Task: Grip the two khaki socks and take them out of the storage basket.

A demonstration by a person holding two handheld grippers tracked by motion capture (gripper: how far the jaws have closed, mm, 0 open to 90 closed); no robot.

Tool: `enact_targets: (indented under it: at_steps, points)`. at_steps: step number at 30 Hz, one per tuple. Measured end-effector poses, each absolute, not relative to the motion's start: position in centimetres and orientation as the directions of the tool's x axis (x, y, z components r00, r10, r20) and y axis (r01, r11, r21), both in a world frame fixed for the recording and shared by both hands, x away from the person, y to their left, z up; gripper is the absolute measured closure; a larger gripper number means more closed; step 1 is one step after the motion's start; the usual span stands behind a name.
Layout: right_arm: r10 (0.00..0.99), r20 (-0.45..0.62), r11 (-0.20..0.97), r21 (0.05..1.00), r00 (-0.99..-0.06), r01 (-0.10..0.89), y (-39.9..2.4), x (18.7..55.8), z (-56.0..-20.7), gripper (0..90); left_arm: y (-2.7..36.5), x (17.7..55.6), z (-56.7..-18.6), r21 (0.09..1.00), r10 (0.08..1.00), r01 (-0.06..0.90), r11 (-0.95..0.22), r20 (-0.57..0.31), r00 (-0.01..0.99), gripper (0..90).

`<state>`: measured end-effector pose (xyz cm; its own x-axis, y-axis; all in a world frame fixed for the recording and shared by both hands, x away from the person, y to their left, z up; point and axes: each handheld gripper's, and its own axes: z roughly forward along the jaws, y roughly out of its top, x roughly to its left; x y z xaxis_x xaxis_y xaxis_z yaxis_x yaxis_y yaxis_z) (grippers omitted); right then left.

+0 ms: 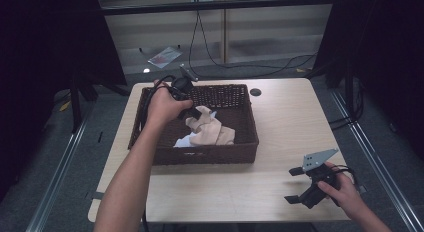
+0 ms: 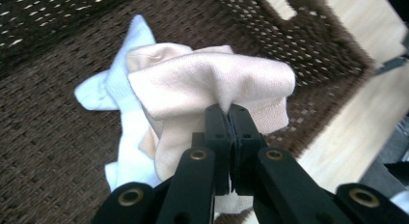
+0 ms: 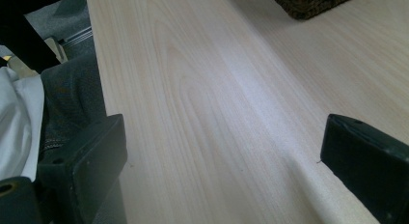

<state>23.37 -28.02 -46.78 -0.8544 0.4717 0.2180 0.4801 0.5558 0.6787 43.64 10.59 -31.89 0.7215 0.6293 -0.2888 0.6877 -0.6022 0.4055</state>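
Because the desk (image 1: 280, 122) is big and bare, the brown basket (image 1: 250, 124) sits on it toward the far left, easy to reach. Inside the basket lies a peach cloth (image 1: 212, 132) on top of a pale blue cloth (image 1: 184, 141). The left tool (image 2: 226, 119) is clenched on a fold of the peach cloth, probably to lift it out. The right tool (image 1: 296, 184) rests low over the near right of the desk, jaws wide apart and holding nothing. Most of the blue cloth is hidden under the peach one.
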Motion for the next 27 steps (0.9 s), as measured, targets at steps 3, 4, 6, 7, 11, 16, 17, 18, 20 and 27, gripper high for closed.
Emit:
enact_targets:
  at_steps: [3, 4, 6, 7, 11, 16, 17, 18, 20, 27]
  points:
    - [0.469, 0.220, 0.557, 0.678, -0.855, 0.480, -28.0, 23.4, -46.8, 2.5, 10.7, 43.2, -31.4, 0.410, 0.612, 0.683, -0.605, -0.309, 0.728, 88.3]
    - [0.469, 0.221, 0.557, 0.677, -0.855, 0.481, -28.0, 23.4, -46.8, 2.5, 10.8, 43.0, -31.2, 0.412, 0.605, 0.678, -0.609, -0.311, 0.733, 88.3]
    - [0.469, 0.223, 0.554, 0.679, -0.855, 0.481, -28.0, 23.4, -46.8, 2.5, 11.0, 42.6, -30.7, 0.422, 0.587, 0.661, -0.620, -0.310, 0.748, 88.3]
    - [0.469, 0.223, 0.554, 0.679, -0.855, 0.481, -28.0, 23.4, -46.8, 2.5, 11.0, 42.6, -30.7, 0.422, 0.587, 0.661, -0.620, -0.310, 0.748, 88.3]
    - [0.470, 0.222, 0.559, 0.674, -0.854, 0.483, -27.9, 23.4, -46.9, 2.5, 11.1, 41.8, -30.0, 0.421, 0.563, 0.642, -0.641, -0.311, 0.766, 88.3]
    - [0.471, 0.222, 0.559, 0.674, -0.854, 0.483, -27.9, 23.4, -46.9, 2.5, 10.9, 41.0, -29.5, 0.425, 0.534, 0.614, -0.665, -0.303, 0.789, 88.2]
    - [0.471, 0.221, 0.559, 0.674, -0.854, 0.483, -27.9, 23.4, -46.9, 2.5, 10.9, 40.8, -29.5, 0.427, 0.528, 0.609, -0.669, -0.304, 0.793, 88.2]
    - [0.470, 0.224, 0.557, 0.675, -0.854, 0.484, -27.9, 23.4, -46.9, 2.5, 10.8, 40.6, -29.5, 0.429, 0.523, 0.603, -0.673, -0.300, 0.798, 88.2]
    - [0.469, 0.223, 0.558, 0.675, -0.854, 0.483, -27.9, 23.4, -46.9, 2.4, 10.5, 40.0, -29.4, 0.420, 0.506, 0.588, -0.692, -0.299, 0.809, 88.2]
    - [0.469, 0.224, 0.560, 0.673, -0.854, 0.484, -27.9, 23.4, -46.9, 2.5, 9.9, 38.7, -29.4, 0.432, 0.447, 0.537, -0.725, -0.298, 0.843, 88.1]
